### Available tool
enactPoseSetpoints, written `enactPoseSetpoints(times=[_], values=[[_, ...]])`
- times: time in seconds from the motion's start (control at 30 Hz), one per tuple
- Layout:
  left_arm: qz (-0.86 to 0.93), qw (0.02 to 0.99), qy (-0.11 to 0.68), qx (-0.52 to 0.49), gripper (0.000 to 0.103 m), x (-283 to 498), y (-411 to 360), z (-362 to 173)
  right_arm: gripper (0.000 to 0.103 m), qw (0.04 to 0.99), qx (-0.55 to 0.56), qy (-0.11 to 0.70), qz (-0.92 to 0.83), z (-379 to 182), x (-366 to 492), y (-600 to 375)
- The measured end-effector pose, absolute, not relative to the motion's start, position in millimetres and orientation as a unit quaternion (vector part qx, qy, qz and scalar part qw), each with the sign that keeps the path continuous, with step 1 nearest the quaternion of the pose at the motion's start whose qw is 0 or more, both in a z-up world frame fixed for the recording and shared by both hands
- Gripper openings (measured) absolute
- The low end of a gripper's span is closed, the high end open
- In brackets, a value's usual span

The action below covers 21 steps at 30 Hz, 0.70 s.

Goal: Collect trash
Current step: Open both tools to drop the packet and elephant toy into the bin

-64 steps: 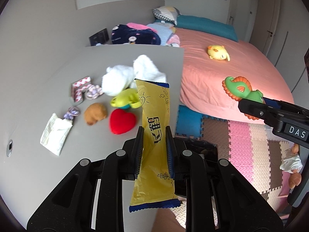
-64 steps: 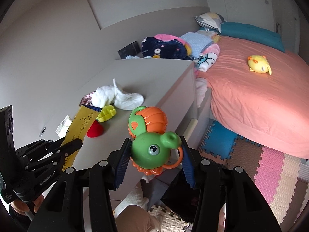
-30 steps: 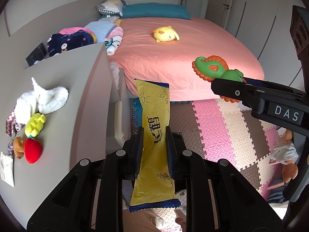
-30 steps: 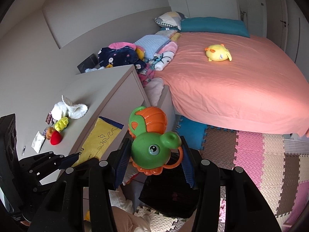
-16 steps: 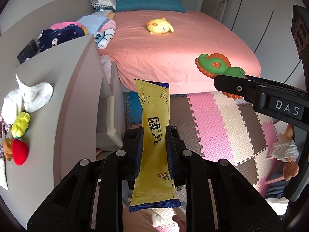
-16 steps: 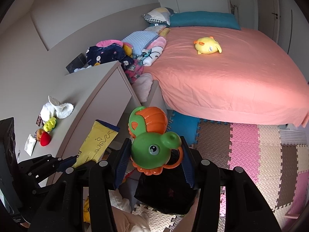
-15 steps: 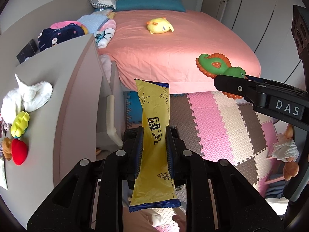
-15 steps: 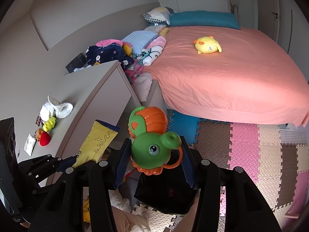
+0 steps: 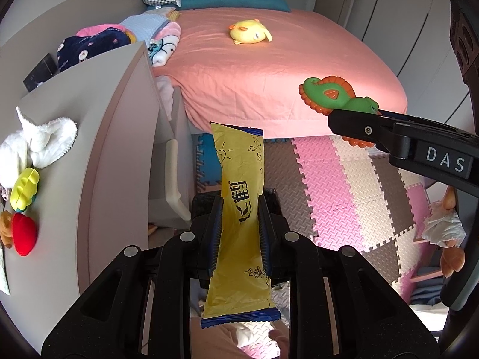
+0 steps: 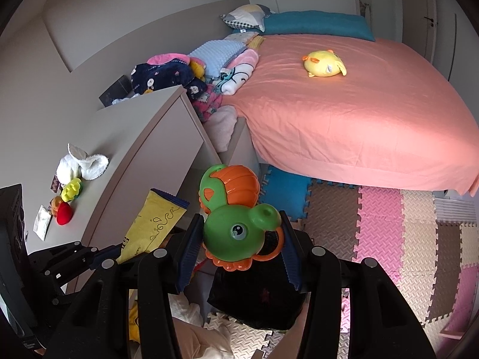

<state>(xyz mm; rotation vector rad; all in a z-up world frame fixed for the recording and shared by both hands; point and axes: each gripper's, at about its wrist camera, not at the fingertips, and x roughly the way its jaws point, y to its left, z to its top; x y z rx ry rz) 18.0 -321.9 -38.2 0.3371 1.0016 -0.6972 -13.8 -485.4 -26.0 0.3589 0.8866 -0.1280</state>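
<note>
Nearest to us, our left gripper (image 9: 240, 224) is clamped on a yellow wrapper (image 9: 241, 209), its blue pads pressing the wrapper's two long edges. The wrapper stands upright between the fingers, one blue crimped end hanging below them and the other rising above. Our right gripper (image 10: 238, 239) squeezes a green and orange toy (image 10: 235, 224) by its round green head, the orange ribbed back sticking up past the fingertips and an orange ring hanging at the side. Both grips are closed on what they carry.

Just beneath the two grippers sits a black bag (image 10: 257, 302) on the floor, its dark mouth showing behind the wrapper in the left view and under the toy in the right view. Crumpled pale stuff lies beside it.

A little farther, on the left, a grey cabinet (image 10: 140, 137) carries a white cloth (image 10: 80, 163), a yellow plastic toy (image 10: 71, 190), a red heart (image 10: 63, 213) and a small white packet (image 10: 41, 222). Foam floor mats (image 10: 380, 224) in pink, brown, cream and blue spread out to the right.

Beyond them stands a bed (image 10: 344, 119) with a pink sheet, a yellow plush chick (image 10: 324, 63) lying on it, folded clothes heaped at its near corner and a teal pillow (image 10: 317, 25) at the head.
</note>
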Motion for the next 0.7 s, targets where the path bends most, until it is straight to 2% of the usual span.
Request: enactPoseSetpoints(times=[0.03, 0.07, 0.1, 0.13, 0.17, 0.7], values=[[-0.325, 0.805, 0.47, 0.16, 0.025, 19, -322, -39, 0.051, 0.885, 0.172, 0.428, -0.061, -26, -12, -485], [-0.322, 0.805, 0.472, 0.163, 0.038, 22, -323, -39, 0.051, 0.885, 0.172, 0.428, -0.063, -26, -11, -484], [-0.316, 0.807, 0.471, 0.164, 0.053, 23, -322, -39, 0.058, 0.886, 0.171, 0.427, -0.068, -25, -10, -484], [-0.31, 0.812, 0.466, 0.164, 0.089, 23, -321, -38, 0.064, 0.886, 0.169, 0.425, -0.076, -24, -8, -485], [-0.306, 0.821, 0.454, 0.161, 0.097, 21, -319, -34, 0.072, 0.887, 0.165, 0.422, -0.084, -23, -8, -485], [-0.301, 0.825, 0.446, 0.172, 0.097, 24, -310, -31, 0.075, 0.892, 0.159, 0.413, -0.093, -14, -3, -483]])
